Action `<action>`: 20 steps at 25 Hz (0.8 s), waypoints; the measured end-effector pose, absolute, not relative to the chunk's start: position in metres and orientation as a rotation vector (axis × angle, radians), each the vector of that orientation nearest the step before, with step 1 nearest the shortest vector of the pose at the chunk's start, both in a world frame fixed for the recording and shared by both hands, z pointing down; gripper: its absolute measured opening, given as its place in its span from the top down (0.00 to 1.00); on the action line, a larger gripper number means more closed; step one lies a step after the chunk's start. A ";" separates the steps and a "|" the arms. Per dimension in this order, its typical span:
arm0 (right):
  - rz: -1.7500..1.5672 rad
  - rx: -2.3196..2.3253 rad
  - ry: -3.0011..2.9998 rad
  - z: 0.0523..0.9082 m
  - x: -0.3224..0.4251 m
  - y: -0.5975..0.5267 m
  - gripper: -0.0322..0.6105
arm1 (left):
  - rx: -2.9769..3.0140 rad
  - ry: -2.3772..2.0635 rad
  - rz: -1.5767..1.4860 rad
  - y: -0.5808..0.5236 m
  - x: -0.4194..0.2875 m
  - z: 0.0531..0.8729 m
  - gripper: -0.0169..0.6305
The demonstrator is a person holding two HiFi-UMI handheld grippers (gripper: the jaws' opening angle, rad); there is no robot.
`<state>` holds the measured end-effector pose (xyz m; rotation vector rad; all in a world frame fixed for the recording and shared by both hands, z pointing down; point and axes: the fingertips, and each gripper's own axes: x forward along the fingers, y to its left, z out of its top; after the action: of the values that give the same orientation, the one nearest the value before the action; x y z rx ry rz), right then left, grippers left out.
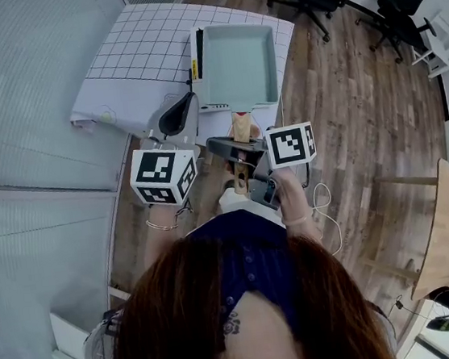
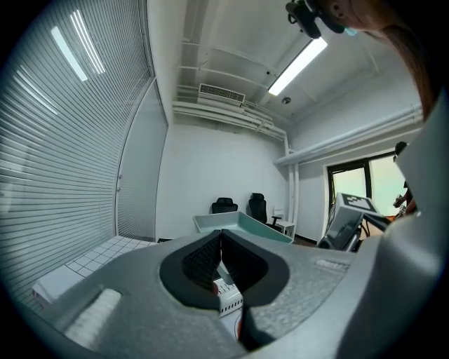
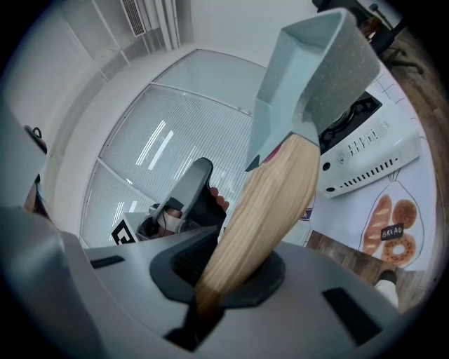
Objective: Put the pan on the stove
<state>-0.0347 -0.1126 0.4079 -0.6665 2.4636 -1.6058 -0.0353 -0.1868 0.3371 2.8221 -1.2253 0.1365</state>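
Right claw point(image 3: 224, 261) clamped on pan handle point(image 3: 261, 209), pan point(image 3: 316, 77) above stove point(image 3: 372, 160), left claw point(image 2: 221, 245) closed

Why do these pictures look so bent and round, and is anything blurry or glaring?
Head view: the wide lens bows the floorboards; the hair, close below, is soft. Left gripper view: black rounded corners, and the ceiling light glares white. Right gripper view: same round frame; the pan handle in the right tongs looks stretched.

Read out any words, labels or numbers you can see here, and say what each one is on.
"BREAD": dark sign printed on the mat, among pictured loaves.
Stove front markings: too small to read.
Left cube, right cube: square patterns only, no words.
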 end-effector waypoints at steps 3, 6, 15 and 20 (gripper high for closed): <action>-1.615 -0.665 2.461 0.410 -0.031 -0.121 0.89 | 2.814 -1.238 0.133 -0.196 -0.033 0.339 0.95; -1.624 -0.664 2.463 0.414 -0.028 -0.129 0.89 | 2.805 -1.249 0.134 -0.204 -0.031 0.341 0.95; -1.656 -0.638 2.473 0.421 -0.022 -0.148 0.89 | 2.774 -1.283 0.144 -0.222 -0.027 0.346 0.95; -1.674 -0.622 2.477 0.424 -0.019 -0.161 0.89 | 2.758 -1.300 0.150 -0.234 -0.027 0.349 0.95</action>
<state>-0.0194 -0.1608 0.4238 -0.6221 2.4770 -1.6737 -0.0273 -0.2343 0.3485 2.7582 -1.3001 0.1501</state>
